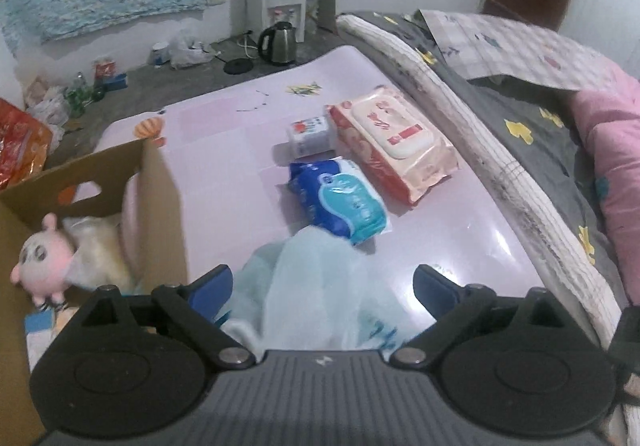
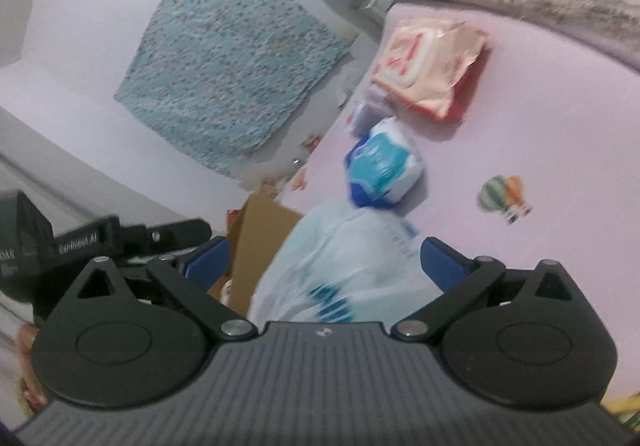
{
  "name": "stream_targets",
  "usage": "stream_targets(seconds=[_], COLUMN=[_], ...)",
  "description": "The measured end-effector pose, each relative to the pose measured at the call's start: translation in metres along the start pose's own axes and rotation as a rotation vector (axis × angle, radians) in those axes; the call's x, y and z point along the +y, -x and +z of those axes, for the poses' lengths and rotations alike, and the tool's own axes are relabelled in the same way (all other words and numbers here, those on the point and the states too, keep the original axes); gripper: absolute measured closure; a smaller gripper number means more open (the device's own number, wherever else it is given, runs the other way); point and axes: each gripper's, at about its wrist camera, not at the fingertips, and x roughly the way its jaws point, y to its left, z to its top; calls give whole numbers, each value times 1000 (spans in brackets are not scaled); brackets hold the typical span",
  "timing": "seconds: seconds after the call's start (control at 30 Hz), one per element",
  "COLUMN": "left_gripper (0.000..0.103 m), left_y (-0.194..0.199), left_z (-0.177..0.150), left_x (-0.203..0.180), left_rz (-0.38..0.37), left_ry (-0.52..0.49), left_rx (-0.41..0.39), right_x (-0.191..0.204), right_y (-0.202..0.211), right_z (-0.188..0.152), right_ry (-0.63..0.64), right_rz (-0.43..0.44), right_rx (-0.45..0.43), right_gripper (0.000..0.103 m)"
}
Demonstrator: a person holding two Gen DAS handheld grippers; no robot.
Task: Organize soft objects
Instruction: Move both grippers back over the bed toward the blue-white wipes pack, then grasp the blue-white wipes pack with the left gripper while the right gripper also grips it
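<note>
A pale blue, see-through plastic bag lies on the pink table between the wide jaws of my left gripper, which is open; the pads do not press it. In the right wrist view the same bag sits between the spread jaws of my right gripper, also open. Beyond the bag lie a blue tissue pack, a small white pack and a pink wet-wipes pack. At the left, a cardboard box holds a pink plush toy and a cream soft item.
A bed with a grey and pink quilt borders the table's right side. On the floor behind stand a kettle, a water dispenser, bottles and bags. The other tool's black housing shows at the left of the right wrist view.
</note>
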Motion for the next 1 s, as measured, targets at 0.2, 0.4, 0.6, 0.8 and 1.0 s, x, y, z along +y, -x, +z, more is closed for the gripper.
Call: stream_targets(seconds=[0.2, 0.4, 0.6, 0.8, 1.0], left_gripper=[4, 4, 4, 3, 3], left_y=[-50, -116, -172, -208, -234], left_z=[32, 66, 91, 104, 108], left_x=[-13, -16, -19, -21, -2], left_rz=[4, 12, -13, 57, 9], left_ry=[24, 47, 100, 100, 195], left_rx=[60, 152, 265, 317, 419], right_x=[-20, -13, -7, -15, -24], right_y=[-23, -65, -127, -186, -202], right_z=[20, 39, 65, 80, 82], right_ry=[23, 178, 295, 336, 358], right_rz=[-68, -160, -195, -217, -192], right_rx=[5, 40, 107, 187, 191], right_gripper=[1, 1, 1, 1, 1])
